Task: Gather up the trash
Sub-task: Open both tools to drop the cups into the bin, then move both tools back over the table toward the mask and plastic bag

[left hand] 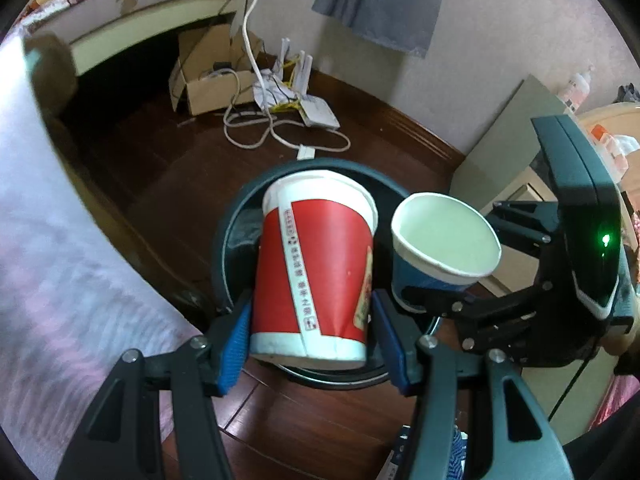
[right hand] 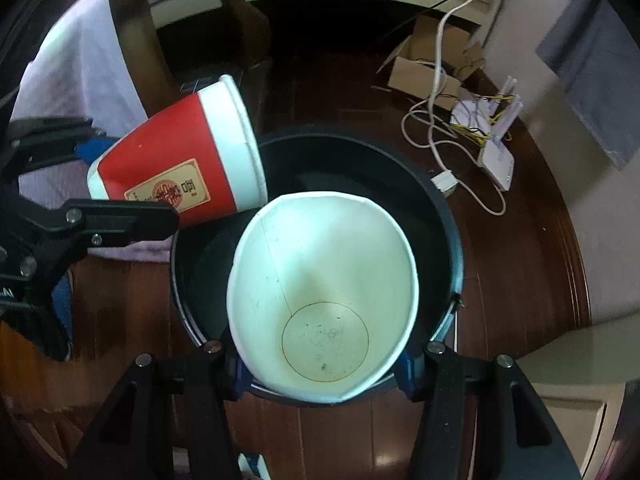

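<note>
The left hand-held gripper (left hand: 310,334) has its blue pads pressed on the lower sides of a red cup (left hand: 316,264), about half open, holding it tilted over a dark round bin (left hand: 236,216) that stands on the wooden floor (left hand: 168,184). The red cup has white bands at rim and base, a vertical white strip printed with small Chinese characters too fine to read, and a tan label with a red round seal, its writing also not legible. The right hand-held gripper (right hand: 324,364) clasps a white cup (right hand: 324,292) near its base, jaws likewise about half open; the cup's mouth faces the camera above the bin, and its inside shows specks and a faint brown ring at the bottom. From the left wrist view this cup has a blue pattern outside (left hand: 420,280). The two cups are just beside each other. Further back on the floor lie a cardboard box (left hand: 208,76), a white cable (left hand: 256,128) and a white router (left hand: 316,110).
</note>
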Motion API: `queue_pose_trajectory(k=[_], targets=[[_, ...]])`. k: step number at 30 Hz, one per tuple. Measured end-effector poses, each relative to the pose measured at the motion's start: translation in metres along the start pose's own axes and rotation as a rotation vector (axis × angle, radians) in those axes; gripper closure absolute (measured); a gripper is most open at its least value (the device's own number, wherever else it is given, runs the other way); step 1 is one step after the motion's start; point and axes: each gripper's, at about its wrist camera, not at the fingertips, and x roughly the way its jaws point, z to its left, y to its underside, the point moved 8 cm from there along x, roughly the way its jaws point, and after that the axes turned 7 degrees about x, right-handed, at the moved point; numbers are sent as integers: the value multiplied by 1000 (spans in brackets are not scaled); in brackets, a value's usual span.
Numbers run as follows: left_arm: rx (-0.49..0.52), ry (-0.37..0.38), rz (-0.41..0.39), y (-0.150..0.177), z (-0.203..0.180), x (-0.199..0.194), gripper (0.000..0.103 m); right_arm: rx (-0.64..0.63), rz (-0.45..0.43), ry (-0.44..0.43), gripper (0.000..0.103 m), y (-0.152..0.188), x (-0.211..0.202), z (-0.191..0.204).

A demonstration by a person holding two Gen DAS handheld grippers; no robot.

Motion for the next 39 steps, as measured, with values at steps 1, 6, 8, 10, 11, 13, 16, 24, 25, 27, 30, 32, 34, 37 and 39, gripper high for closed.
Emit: queue_pose_trajectory(k=[1,6,8,10,11,13,16,24,25,27,30,32,34,37,39], targets=[[2,6,10,1,0,3,43,-2,6,-7,45,0,4,0],[-67,-46,8,8,13,7,8,-23,16,110,3,5,19,-8],[-85,-74,0,13,18,1,7,-15,13,108,3,7,20,-10],[-103,-88,1,18,21,-2,5,8,9,117,2,10,17,-15],[-107,-98,-4,21,23,-5,5,24,7,113,2,10,15,-16],[-114,-117,-14,24,25,-12,5,72,-4,107,2,13,7,-19],[-129,-134,-36,30,25,-29,4,120,-24,105,0,12,-7,-19],[-142,-188,-109,36,26,-81,1,182,-109,89,0,0,-60,4],[-143,-195,-123,36,27,-89,1,180,-123,96,0,-3,-68,9],[-145,-212,-147,36,29,-104,1,183,-168,91,0,-11,-90,19],[-150,-232,-190,36,34,-128,1,182,-213,94,0,-23,-116,33],[-155,-252,-214,35,38,-143,1,182,-242,91,0,-31,-132,40],[-165,-263,-229,36,42,-153,1,186,-272,78,0,-39,-148,50],[-182,-286,-257,36,52,-170,1,190,-302,76,0,-48,-163,60],[-195,-301,-275,38,58,-180,1,185,-319,70,0,-55,-170,69]])
